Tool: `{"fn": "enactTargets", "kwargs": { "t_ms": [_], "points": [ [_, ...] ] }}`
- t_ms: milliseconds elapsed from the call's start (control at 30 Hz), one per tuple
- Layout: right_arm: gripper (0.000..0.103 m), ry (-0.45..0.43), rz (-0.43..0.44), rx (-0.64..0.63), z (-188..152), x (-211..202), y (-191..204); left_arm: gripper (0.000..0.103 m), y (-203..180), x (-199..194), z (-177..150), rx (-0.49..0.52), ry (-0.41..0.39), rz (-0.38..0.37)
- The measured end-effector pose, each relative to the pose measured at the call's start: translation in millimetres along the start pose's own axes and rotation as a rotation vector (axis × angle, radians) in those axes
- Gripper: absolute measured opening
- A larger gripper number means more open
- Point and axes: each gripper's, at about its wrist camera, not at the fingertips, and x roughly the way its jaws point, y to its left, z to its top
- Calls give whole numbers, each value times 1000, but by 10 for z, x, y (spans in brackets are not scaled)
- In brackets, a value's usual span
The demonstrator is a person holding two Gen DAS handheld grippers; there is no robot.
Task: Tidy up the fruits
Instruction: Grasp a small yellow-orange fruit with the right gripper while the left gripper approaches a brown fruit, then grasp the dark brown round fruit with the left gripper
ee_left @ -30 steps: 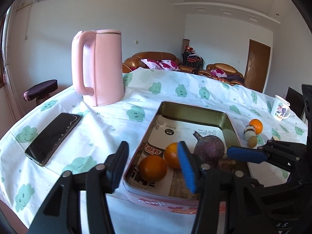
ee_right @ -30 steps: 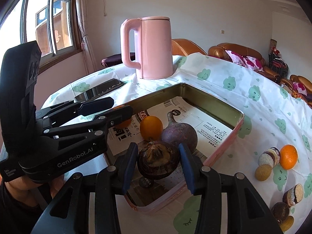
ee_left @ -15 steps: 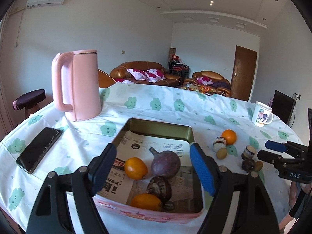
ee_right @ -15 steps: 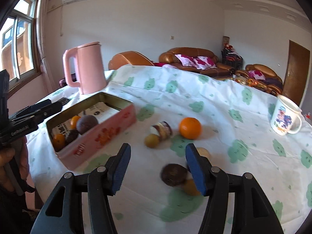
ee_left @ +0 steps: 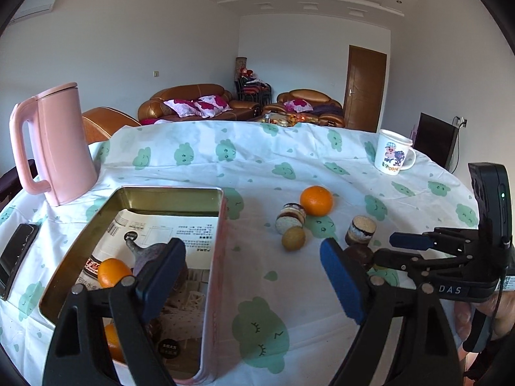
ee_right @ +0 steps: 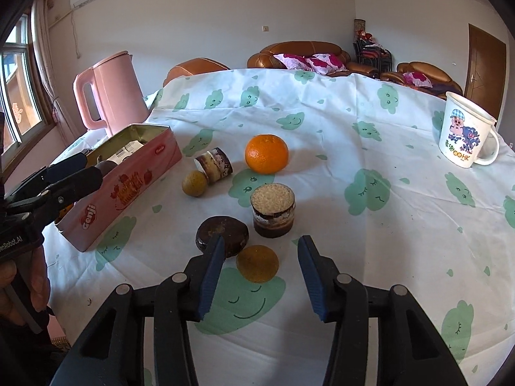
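Living room, brown sofas at the back; a round worktop (ee_right: 370, 135) under a white cloth printed with green clouds.

Fruit in two groups. In the pink tin (ee_left: 214, 257), on printed paper: a purple fruit with a stem (ee_left: 151, 252), an orange (ee_left: 112, 271) beside it, a second orange (ee_left: 112, 342) nearer the tin's close end, partly hidden behind the left gripper.

Loose on the cloth, right of the tin: a large orange (ee_right: 266, 153); a small yellow-brown fruit (ee_right: 194, 183) just beside a layered cake lying on its side (ee_right: 214, 164); an upright layered cake with a crumb top (ee_right: 273, 209); a round chocolate-coated cake (ee_right: 222, 235), touching or nearly touching a flattened orange-brown fruit (ee_right: 257, 263).

Right gripper (ee_right: 257, 280) low over the cloth, fingers spread apart and holding nothing; the orange-brown fruit sits just ahead of the gap between them.

Left gripper (ee_left: 254, 286) above the tin's right wall, fingers wide apart, nothing in them.

Outward: pink kettle (ee_right: 111, 91) behind the tin, black phone (ee_left: 16, 257) on the left edge, cartoon mug (ee_right: 466, 133) far right.
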Motion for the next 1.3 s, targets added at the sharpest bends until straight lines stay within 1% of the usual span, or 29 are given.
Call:
{"fn": "enactTargets", "kwargs": {
  "t_ms": [33, 100, 133, 167, 333, 367, 400, 533, 600, 700, 767, 833, 900, 967, 1033, 1067, 1100, 1133, 1167, 1233, 1300],
  "points": [
    [47, 6, 24, 19, -17, -2, -45, 88, -20, 6, -2, 5, 1, -2],
    [44, 22, 40, 41, -60, 11, -104, 88, -59, 23, -9, 19, 8, -5],
    [40, 22, 49, 40, -67, 7, -104, 88, -77, 34, -9, 24, 12, -7],
    [39, 17, 48, 28, -68, -1, -83, 88, -91, 53, -6, 26, 16, -10],
    [39, 65, 2, -26, -61, 96, 27, 88, -226, 127, 10, 55, 33, -35],
    [34, 64, -1, -30, -65, 94, 30, 88, -266, 155, 13, 63, 38, -43],
    [30, 58, -1, -29, -68, 85, 25, 88, -306, 180, 15, 71, 46, -50],
    [30, -10, -9, 40, -88, -34, -94, 88, -448, 265, 7, 100, 77, -84],
    [30, -38, -29, 59, -94, -84, -120, 87, -510, 321, 2, 104, 101, -112],
    [30, -62, -54, 79, -101, -131, -147, 83, -614, 395, -4, 109, 137, -156],
    [30, -74, -57, 99, -103, -158, -181, 83, -691, 447, -11, 112, 156, -181],
    [30, -82, -61, 110, -103, -177, -203, 77, -752, 509, -14, 115, 182, -205],
    [30, -91, -66, 116, -107, -191, -214, 65, -787, 589, -21, 106, 225, -236],
    [30, -91, -66, 116, -103, -189, -215, 63, -823, 653, -38, 107, 262, -257],
    [30, -85, -66, 113, -100, -180, -212, 63, -849, 712, -54, 104, 294, -261],
    [30, -79, -66, 112, -100, -170, -211, 59, -851, 726, -55, 97, 300, -261],
    [30, -76, -66, 110, -99, -163, -208, 53, -855, 744, -57, 93, 309, -270],
    [30, -74, -65, 107, -98, -160, -202, 49, -859, 768, -65, 88, 323, -275],
    [30, -73, -66, 101, -103, -158, -190, 41, -852, 785, -71, 79, 331, -275],
    [30, -78, -73, 93, -107, -167, -175, 40, -840, 764, -74, 71, 322, -288],
    [30, -92, -71, 88, -116, -191, -169, 40, -840, 721, -75, 70, 301, -281]
  ]
}}
